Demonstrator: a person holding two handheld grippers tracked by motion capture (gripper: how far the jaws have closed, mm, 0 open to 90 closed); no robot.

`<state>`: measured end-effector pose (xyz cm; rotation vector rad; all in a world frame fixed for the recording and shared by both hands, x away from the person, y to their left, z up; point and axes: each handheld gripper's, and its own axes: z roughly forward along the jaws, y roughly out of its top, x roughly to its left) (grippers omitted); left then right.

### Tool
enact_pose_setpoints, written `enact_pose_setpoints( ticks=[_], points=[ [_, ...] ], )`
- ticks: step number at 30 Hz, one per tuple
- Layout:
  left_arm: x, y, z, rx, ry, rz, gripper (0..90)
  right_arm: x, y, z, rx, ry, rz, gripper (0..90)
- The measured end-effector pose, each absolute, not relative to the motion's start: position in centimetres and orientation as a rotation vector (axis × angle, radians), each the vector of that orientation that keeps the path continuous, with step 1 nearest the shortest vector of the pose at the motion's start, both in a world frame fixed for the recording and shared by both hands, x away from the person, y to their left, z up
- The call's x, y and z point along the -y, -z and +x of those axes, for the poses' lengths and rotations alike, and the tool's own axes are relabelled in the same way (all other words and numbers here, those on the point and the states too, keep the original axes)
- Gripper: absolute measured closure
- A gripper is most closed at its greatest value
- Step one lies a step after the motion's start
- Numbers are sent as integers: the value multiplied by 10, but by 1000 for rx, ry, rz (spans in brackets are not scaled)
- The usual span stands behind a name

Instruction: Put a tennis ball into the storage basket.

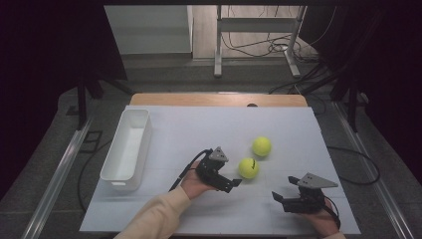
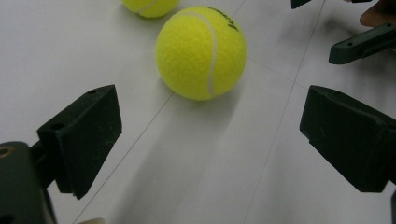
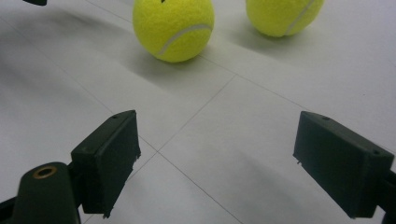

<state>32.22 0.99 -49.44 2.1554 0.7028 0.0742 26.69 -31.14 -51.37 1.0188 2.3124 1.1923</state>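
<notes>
Left gripper (image 1: pixel 238 181) — jaws spread — points straight at the nearer tennis ball (image 1: pixel 248 168), just ahead; right gripper (image 1: pixel 276 196), also spread, sits farther off.

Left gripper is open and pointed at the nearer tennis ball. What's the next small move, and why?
Probably ease the left gripper straight forward until its jaws flank the nearer tennis ball, then close. The jaws stand wide open, and the ball lies just ahead of them on the white table, roughly centred and untouched. The second ball lies apart beyond it, and the right gripper sits off to the side, also open.
</notes>
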Motion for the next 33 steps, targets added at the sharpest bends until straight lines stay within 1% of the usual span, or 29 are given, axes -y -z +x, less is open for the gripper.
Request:
enact_pose_setpoints(
  ticks=[33],
  points=[
    [21,499,340,-688,-41,2169,65,312,514,267,-2315,-1180,1020,148]
  ],
)
